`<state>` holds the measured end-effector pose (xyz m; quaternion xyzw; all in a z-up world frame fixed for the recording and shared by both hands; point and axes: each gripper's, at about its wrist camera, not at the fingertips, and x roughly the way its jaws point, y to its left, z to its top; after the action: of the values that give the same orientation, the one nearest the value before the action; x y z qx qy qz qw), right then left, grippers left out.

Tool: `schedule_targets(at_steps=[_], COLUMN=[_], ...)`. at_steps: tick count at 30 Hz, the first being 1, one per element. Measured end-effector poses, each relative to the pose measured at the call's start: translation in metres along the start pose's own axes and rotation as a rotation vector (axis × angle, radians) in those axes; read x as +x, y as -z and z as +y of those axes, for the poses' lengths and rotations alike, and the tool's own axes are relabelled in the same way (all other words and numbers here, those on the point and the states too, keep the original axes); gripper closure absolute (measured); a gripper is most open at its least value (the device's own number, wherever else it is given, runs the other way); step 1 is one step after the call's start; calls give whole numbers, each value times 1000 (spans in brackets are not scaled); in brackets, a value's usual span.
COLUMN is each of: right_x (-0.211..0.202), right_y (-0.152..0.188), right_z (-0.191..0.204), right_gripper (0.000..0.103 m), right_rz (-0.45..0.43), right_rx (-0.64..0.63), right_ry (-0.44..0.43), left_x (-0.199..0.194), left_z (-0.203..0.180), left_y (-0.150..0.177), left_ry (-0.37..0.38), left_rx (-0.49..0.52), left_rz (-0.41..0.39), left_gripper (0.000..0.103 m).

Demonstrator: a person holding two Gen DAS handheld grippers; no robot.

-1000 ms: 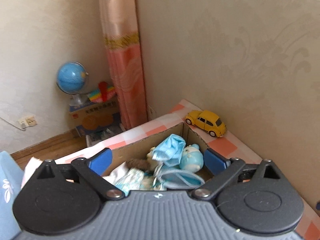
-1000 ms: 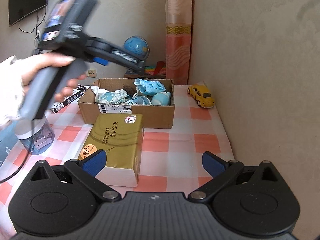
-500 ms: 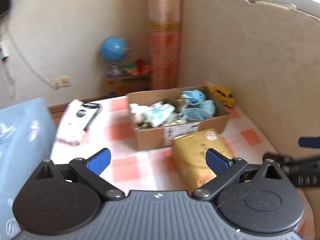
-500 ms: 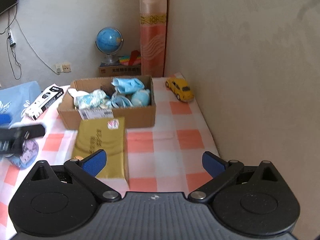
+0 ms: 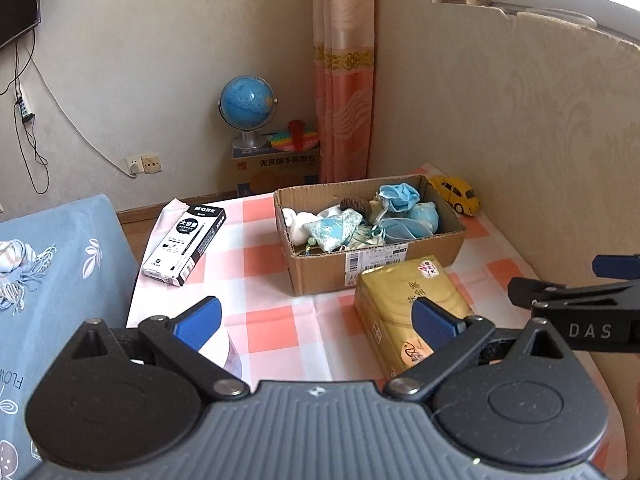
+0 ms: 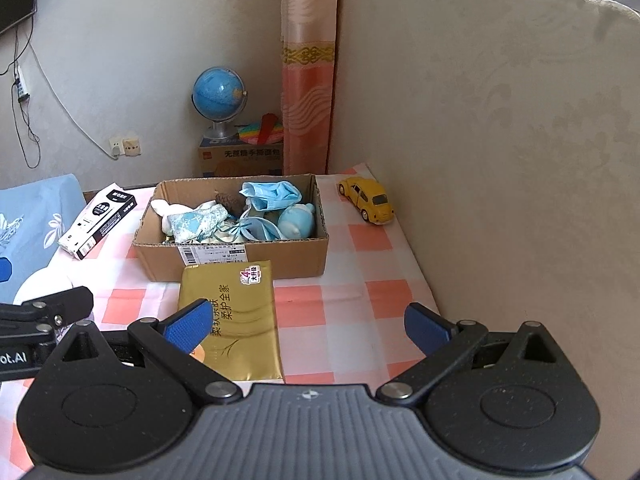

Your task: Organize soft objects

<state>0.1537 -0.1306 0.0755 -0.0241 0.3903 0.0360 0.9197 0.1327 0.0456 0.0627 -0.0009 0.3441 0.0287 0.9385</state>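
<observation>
Both pairs of jaws stand spread wide with nothing between them — the left gripper (image 5: 316, 318) and the right gripper (image 6: 306, 322) each hang above the near part of the table (image 6: 352, 316), which wears a checked pink-and-white cloth.

From the right wrist view, the cardboard box (image 6: 240, 258) sits at about 11 o'clock, open on top. The soft things lie heaped inside it: a crumpled blue face mask (image 6: 272, 196) toward the far wall, a light-blue plush toy (image 6: 296, 220) in the right end, a patterned turquoise pouch (image 6: 196, 220) left of centre, and a white plush piece (image 6: 162, 206) at the left end. A gold tissue pack (image 6: 236, 320) lies flat in front of the box, touching its near wall, partly behind the right gripper's left finger.

A yellow toy car (image 6: 368, 200) stands at 1 o'clock, just beside the beige upholstered panel (image 6: 520, 160). A black-and-white pen box (image 6: 100, 220) lies at 10 o'clock near the table's left edge. Beyond the table, a blue globe (image 6: 218, 90) rests on a carton — at 12 o'clock, beside the pink curtain (image 6: 308, 68).
</observation>
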Motion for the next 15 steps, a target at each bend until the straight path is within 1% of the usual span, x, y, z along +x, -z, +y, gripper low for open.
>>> schedule_targets(at_steps=[15], right_x=[-8], right_y=[4], right_z=[-2], right_gripper=[0], right_rz=[-6], right_rx=[4], right_ry=[-3], left_x=[-4], left_z=[-7], left_y=[1], left_ry=[3], left_rx=[2], left_rz=[5], left_gripper=[2])
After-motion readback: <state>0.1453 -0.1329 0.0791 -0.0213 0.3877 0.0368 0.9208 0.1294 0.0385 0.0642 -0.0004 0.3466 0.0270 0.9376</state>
